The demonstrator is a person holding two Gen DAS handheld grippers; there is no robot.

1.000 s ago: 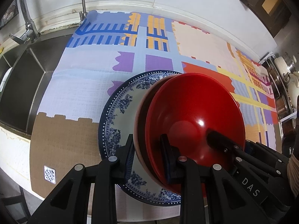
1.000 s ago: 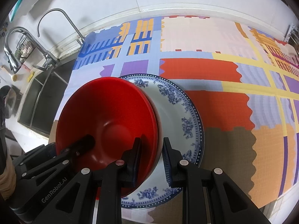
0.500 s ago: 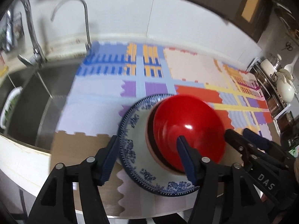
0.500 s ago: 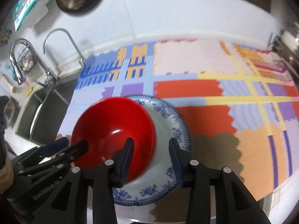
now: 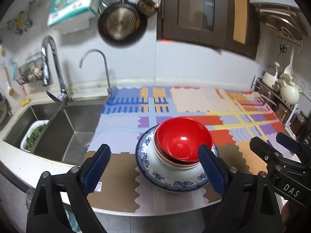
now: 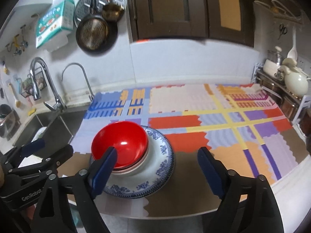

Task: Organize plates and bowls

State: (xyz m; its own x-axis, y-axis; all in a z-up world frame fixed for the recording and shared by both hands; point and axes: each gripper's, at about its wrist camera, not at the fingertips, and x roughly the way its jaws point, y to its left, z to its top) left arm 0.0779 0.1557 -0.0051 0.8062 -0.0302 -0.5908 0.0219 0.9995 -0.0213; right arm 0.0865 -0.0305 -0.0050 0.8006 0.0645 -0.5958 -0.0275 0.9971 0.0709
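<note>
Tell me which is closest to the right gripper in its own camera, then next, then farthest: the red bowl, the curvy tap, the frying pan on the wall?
From the right gripper:
1. Red bowl, just ahead, left.
2. Curvy tap, behind the sink.
3. Frying pan, high on the wall.

A glossy red bowl (image 5: 182, 142) sits in a pink one (image 5: 165, 160) on a white plate (image 5: 155, 167) — blue floral rim — atop the multicoloured patchwork mat (image 5: 194, 101).

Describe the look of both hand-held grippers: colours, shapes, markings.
Both match: black angular frames, silver rivets, dark blue finger pads. The left hand-held gripper shows white "GenRobot" lettering in the right wrist view; the right hand-held gripper shows "DAS" in the left wrist view.
</note>
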